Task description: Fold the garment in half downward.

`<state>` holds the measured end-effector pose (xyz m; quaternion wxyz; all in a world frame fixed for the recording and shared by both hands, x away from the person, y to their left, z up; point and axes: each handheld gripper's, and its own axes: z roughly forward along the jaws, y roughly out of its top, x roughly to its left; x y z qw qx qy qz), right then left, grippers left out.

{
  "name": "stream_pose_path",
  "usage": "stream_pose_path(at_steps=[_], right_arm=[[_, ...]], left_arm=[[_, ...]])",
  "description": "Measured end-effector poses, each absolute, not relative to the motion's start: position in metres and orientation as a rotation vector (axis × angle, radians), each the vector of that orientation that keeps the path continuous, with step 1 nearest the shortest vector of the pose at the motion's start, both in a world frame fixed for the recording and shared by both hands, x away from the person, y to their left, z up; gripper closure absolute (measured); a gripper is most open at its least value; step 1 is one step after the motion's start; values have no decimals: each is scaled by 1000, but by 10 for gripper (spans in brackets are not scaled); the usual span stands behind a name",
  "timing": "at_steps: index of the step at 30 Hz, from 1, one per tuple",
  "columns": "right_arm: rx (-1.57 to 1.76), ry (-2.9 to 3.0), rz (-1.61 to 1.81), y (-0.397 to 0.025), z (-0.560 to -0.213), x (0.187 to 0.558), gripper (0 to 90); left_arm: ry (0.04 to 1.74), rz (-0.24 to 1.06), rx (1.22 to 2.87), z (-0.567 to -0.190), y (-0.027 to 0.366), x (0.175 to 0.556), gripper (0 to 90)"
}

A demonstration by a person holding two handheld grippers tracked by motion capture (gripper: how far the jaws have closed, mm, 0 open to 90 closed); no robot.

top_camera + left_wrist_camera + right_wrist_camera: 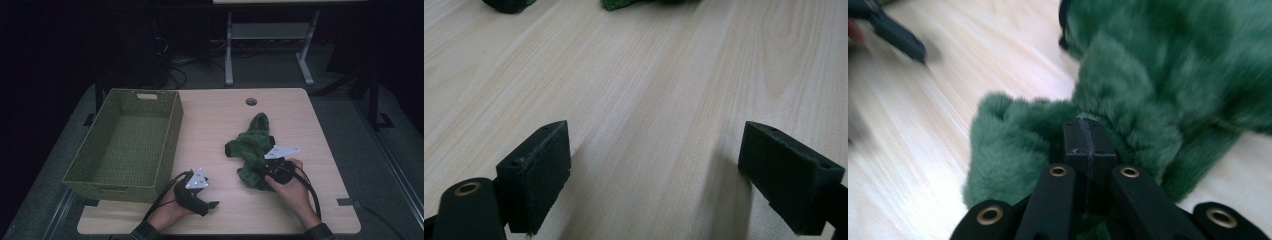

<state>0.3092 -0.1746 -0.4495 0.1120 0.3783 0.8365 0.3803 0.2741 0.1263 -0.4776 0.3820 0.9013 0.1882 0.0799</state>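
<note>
A crumpled green furry garment lies on the right half of the wooden table. My right gripper is at the garment's near edge, held by a hand. In the right gripper view its jaws are pressed together on a fold of the green fur, the gripper shut on it. My left gripper rests low near the table's front edge, left of the garment. In the left gripper view it stands open over bare wood, pads wide apart with nothing between them.
A green woven basket with handle cut-outs stands on the table's left side, nothing inside it. A round cable hole sits near the far edge. A white desk frame and cables stand on the floor beyond.
</note>
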Motion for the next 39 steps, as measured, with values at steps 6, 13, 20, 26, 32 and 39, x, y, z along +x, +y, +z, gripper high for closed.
stream_pose_path(at_steps=[6, 13, 20, 26, 32, 39], right_arm=[[1121, 2510, 1097, -171, -464, 313, 900], [1104, 2499, 1121, -172, -465, 312, 900], [1078, 2399, 1263, -185, -447, 305, 829], [1087, 2329, 1284, -207, -438, 296, 769], [1119, 2271, 1237, -235, -436, 283, 748], [1197, 2214, 1248, -276, -440, 264, 745]], left_arm=[[482, 201, 2298, -478, 126, 274, 129], [481, 201, 2299, -478, 126, 274, 129], [484, 199, 2295, -478, 126, 274, 129], [481, 200, 2297, -478, 126, 274, 129], [481, 198, 2296, -478, 126, 274, 129], [485, 202, 2297, -478, 126, 274, 128]])
